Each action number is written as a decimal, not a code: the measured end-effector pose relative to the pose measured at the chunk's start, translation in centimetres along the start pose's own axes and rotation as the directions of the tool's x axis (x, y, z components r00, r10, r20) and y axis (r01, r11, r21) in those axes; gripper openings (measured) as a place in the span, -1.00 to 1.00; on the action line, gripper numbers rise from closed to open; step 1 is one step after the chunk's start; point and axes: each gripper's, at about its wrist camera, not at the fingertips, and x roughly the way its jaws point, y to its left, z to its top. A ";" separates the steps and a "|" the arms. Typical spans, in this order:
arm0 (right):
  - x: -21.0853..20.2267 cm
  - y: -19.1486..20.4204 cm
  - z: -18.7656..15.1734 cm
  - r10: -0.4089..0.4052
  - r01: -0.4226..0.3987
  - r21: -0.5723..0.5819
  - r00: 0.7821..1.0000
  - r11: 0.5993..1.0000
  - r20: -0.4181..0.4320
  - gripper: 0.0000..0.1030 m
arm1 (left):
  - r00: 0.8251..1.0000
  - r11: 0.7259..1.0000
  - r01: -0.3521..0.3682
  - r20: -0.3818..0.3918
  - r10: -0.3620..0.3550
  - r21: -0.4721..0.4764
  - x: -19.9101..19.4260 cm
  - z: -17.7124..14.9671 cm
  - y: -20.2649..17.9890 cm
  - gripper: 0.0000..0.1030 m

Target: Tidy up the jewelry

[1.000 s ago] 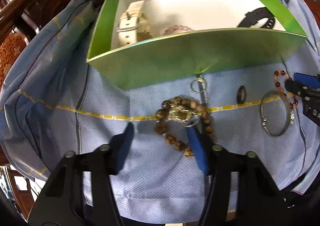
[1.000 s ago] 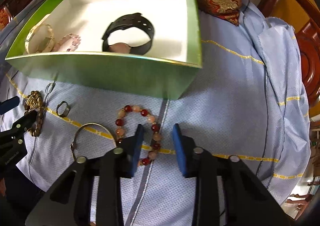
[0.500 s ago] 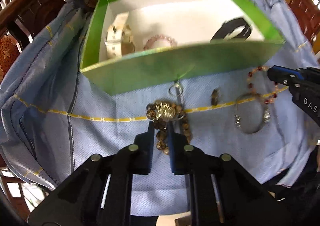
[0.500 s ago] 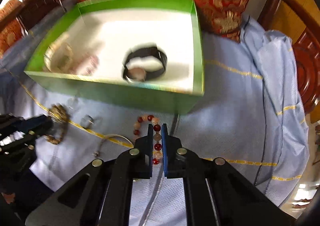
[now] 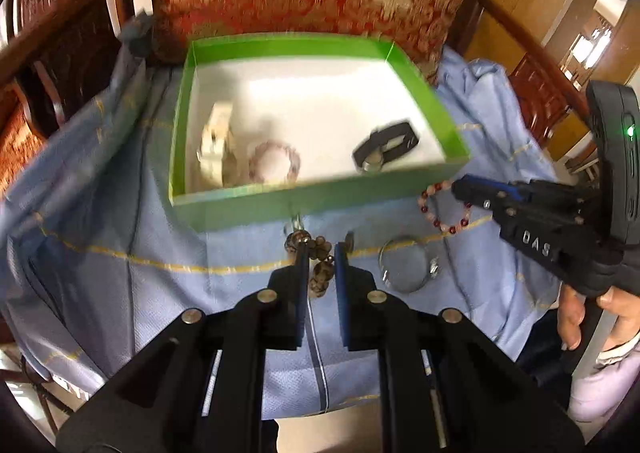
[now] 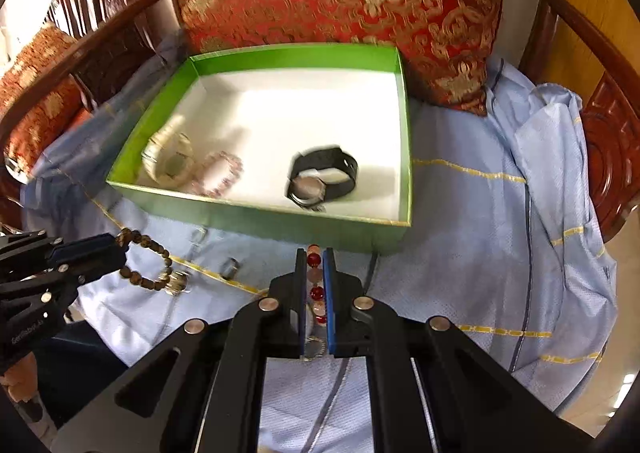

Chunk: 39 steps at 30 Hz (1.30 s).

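Just near the green box (image 6: 256, 213), both grippers are pinching bracelets off the blue cloth (image 6: 480, 253).

Left gripper (image 5: 320, 253) is clamping its fingers on the brown bead bracelet (image 6: 148, 265), and the right gripper (image 6: 315, 257) is squeezing the red-and-pink bead bracelet (image 6: 316, 281). I'd say lift both high enough that the dangling loops are clearing the near wall, then let go over bare white floor, so nothing's tangling. Box is already holding a cream watch (image 6: 168, 161) on the left, a pink bead bracelet (image 6: 220, 173) beside it, and a black watch (image 6: 324, 181) on the right. Silver bangle (image 5: 408, 265) and a small ring (image 6: 230, 267) are still sitting on the cloth.
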 end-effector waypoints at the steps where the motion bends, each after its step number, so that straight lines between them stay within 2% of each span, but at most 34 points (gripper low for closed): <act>1: -0.5 0.1 0.2 0.010 -0.010 0.000 1.000 1.000 0.014 -0.84 | 1.000 1.000 -0.002 0.010 0.002 0.005 -0.4 0.4 0.1 -0.75; 4: -2.4 0.7 2.0 0.024 -0.024 -0.003 0.996 1.000 0.085 -0.84 | 0.999 1.000 -0.006 0.047 0.006 0.008 -1.7 3.1 -0.2 -0.75; 8: -2.3 1.0 5.0 0.053 -0.054 0.000 0.991 0.999 0.122 -0.84 | 0.996 0.998 -0.053 0.078 0.049 0.040 -1.4 7.0 -0.7 -0.75; 13: 1.7 1.2 8.3 0.048 -0.048 -0.002 0.995 0.999 0.089 -0.84 | 0.997 0.999 -0.043 0.059 0.043 -0.004 2.4 9.8 0.7 -0.75; 15: 3.4 1.2 8.9 0.042 -0.042 -0.006 0.996 0.999 0.074 -0.83 | 0.996 0.997 -0.076 0.039 0.075 0.007 4.3 10.1 1.1 -0.74; 16: 4.0 1.2 9.0 0.037 -0.036 -0.009 0.997 0.999 0.067 -0.63 | 0.995 0.996 -0.091 0.031 0.091 0.017 4.9 10.1 1.2 -0.72; 17: 4.7 1.2 9.1 0.017 -0.017 -0.008 0.999 1.000 0.052 -0.41 | 0.994 0.994 -0.111 0.023 0.110 0.021 5.3 10.1 1.4 -0.71; 18: 4.8 1.1 9.0 0.005 -0.005 -0.002 0.999 1.000 0.039 -0.06 | 0.991 0.991 -0.131 0.015 0.131 0.021 5.7 10.1 1.8 -0.64; 19: 4.8 1.0 8.9 -0.002 0.001 0.008 1.000 1.000 0.029 0.02 | 0.990 0.990 -0.139 0.005 0.139 0.023 5.7 9.9 2.1 -0.54; 23: 1.8 0.9 6.8 0.074 -0.073 -0.016 0.996 0.997 0.044 0.01 | 0.994 0.993 -0.108 0.016 0.107 0.039 4.0 8.0 2.7 -0.34; 26: -0.3 0.9 4.3 0.098 -0.096 -0.053 0.995 0.994 0.025 0.02 | 0.999 0.997 -0.028 -0.027 0.030 0.072 2.7 5.5 2.4 -0.21; 29: -0.3 0.5 2.0 0.123 -0.125 -0.048 0.992 0.991 -0.026 0.04 | 0.998 0.994 0.000 -0.068 0.008 0.112 2.7 3.3 1.4 0.03; 31: 0.7 0.0 1.0 0.096 -0.098 -0.015 0.993 0.995 -0.072 0.07 | 0.994 0.993 -0.007 -0.104 0.019 0.117 3.3 2.2 1.2 0.22; 34: 2.9 -1.5 -0.2 0.044 -0.033 0.075 0.986 0.997 -0.160 0.09 | 0.987 0.992 -0.075 -0.137 0.089 0.102 4.7 1.5 1.4 0.25; 36: 3.8 -2.2 -0.9 0.049 -0.025 0.120 0.978 0.992 -0.201 0.10 | 0.979 0.990 -0.114 -0.159 0.126 0.080 5.6 1.2 1.8 0.30; 39: 4.3 -2.8 -1.4 0.086 -0.045 0.178 0.969 0.983 -0.231 0.11 | 0.970 0.992 -0.118 -0.209 0.126 0.050 6.5 0.7 2.0 0.30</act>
